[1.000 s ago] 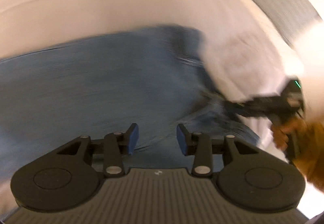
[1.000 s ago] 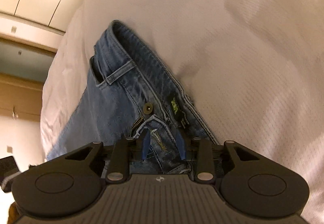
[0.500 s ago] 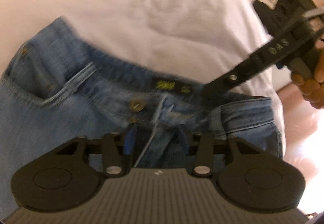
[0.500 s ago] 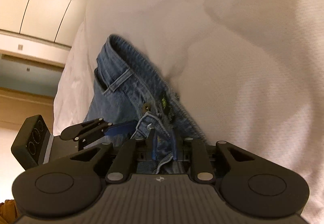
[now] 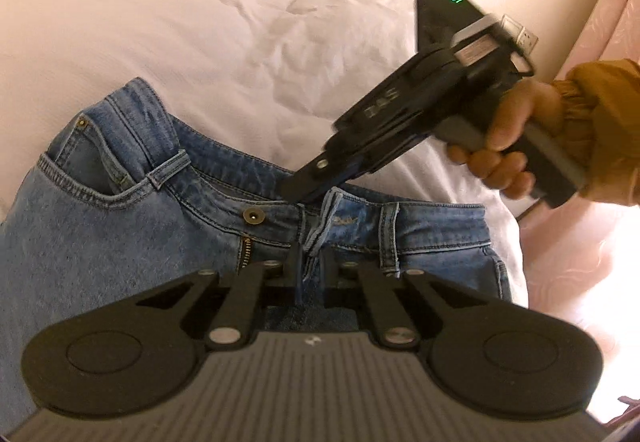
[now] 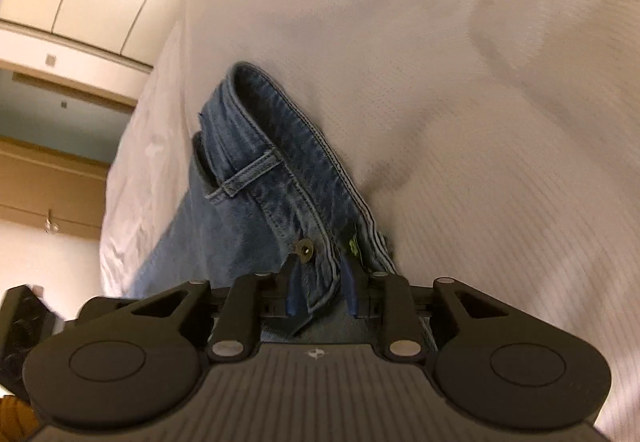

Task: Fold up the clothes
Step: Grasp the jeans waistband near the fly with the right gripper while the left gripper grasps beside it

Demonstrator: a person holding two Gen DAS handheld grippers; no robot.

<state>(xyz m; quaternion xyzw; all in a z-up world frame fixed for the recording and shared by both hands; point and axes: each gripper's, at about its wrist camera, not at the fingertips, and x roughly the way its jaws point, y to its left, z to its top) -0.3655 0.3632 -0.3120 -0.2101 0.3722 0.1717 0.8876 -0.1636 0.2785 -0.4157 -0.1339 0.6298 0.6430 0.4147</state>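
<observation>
Left wrist view: jeans (image 5: 100,242) were laid waistband toward the bed's (image 5: 200,22) bare middle.
Left gripper (image 5: 310,262): clamped on fly edge.
Right gripper (image 6: 320,282): jaws opening around waistband.

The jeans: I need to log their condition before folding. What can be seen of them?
The jeans are light blue, faded denim, lying front up on a white bedspread. Their waistband is open at the fly, with a metal button, belt loops and a front pocket showing. The left hand-held gripper is shut on the fly flap. The right hand-held gripper straddles the waistband by the button, its jaws opening. The legs run out of view.
</observation>
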